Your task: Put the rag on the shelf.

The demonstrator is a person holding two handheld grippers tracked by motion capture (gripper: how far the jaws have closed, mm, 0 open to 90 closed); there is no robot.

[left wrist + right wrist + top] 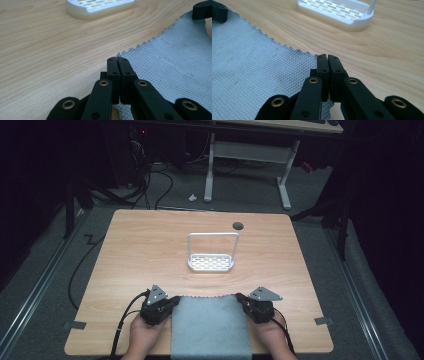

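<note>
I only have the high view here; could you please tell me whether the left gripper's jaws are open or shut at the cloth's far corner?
Observer: The left gripper has its jaws shut, with the tips right at the corner of the grey cloth.
Operator: And the right gripper, please?
Observer: The right gripper is shut too, at the other far corner. I cannot tell whether fabric is pinched.
Operator: Anything about the cloth itself?
Observer: Up close it has a fine diamond-patterned weave and a zigzag-cut edge.
</note>
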